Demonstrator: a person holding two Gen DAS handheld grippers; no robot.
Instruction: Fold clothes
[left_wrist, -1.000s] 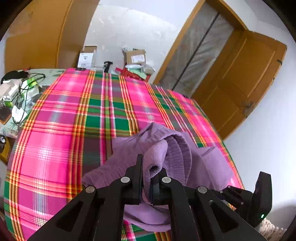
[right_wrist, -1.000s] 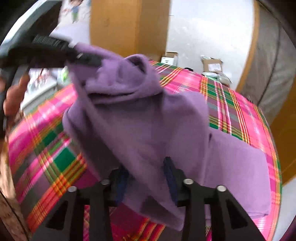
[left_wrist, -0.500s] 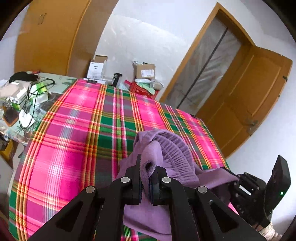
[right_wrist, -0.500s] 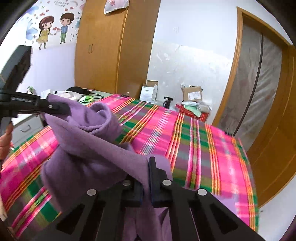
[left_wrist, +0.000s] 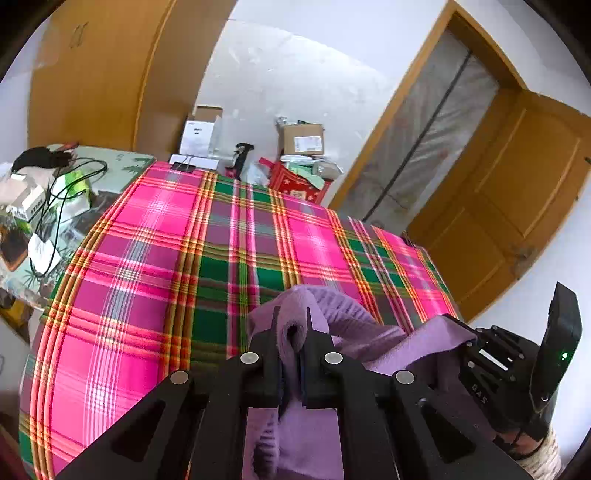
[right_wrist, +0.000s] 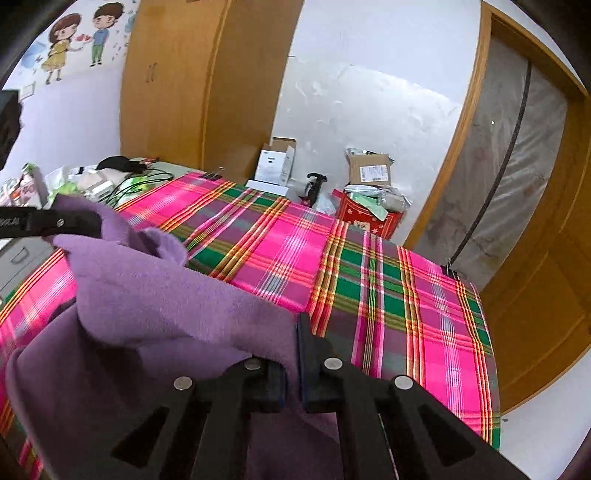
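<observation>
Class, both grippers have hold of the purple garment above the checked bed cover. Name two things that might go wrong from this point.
1. The left gripper pinches only a small bunched fold of the purple garment, so the cloth might slip out as it is pulled.
2. The right gripper grips a thin edge while the rest hangs crumpled, so laid on the bed cover it may land creased and fold unevenly.

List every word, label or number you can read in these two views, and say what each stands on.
"DAS": black body of the right gripper, seen in the left wrist view.
White lettering on the left gripper: cut off, unreadable.
Label on the cardboard box: too small.
Print on the white box: too small.
</observation>
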